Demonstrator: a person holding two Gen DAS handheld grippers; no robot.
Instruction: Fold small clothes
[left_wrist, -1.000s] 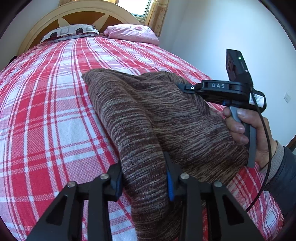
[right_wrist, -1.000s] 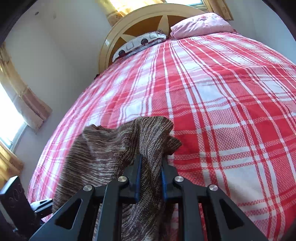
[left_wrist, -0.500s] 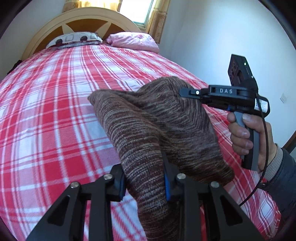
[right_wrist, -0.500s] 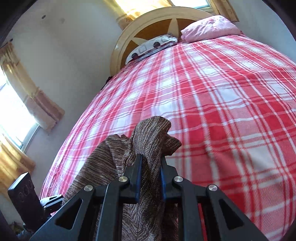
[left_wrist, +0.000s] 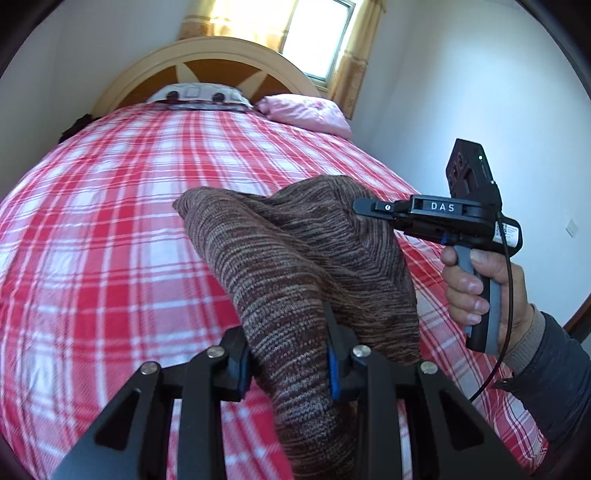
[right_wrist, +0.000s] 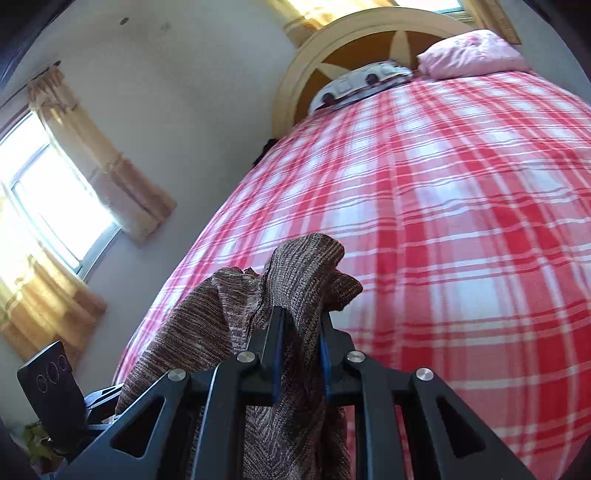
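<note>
Brown marled knit garment (left_wrist: 295, 258) held aloft over red-and-white plaid bedspread (left_wrist: 103, 236). Left gripper (left_wrist: 288, 354) fingers pinch thick bunched fold; right gripper (right_wrist: 299, 354) fingers pinch another edge (fabric drapes between both). Pink pillow (left_wrist: 306, 112) lies near arched headboard (left_wrist: 207, 55).

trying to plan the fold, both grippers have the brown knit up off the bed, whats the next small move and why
Probably lower both together toward the plaid bed: the brown knit garment hangs bunched between the left gripper and right gripper, so nothing lies flat to fold.
</note>
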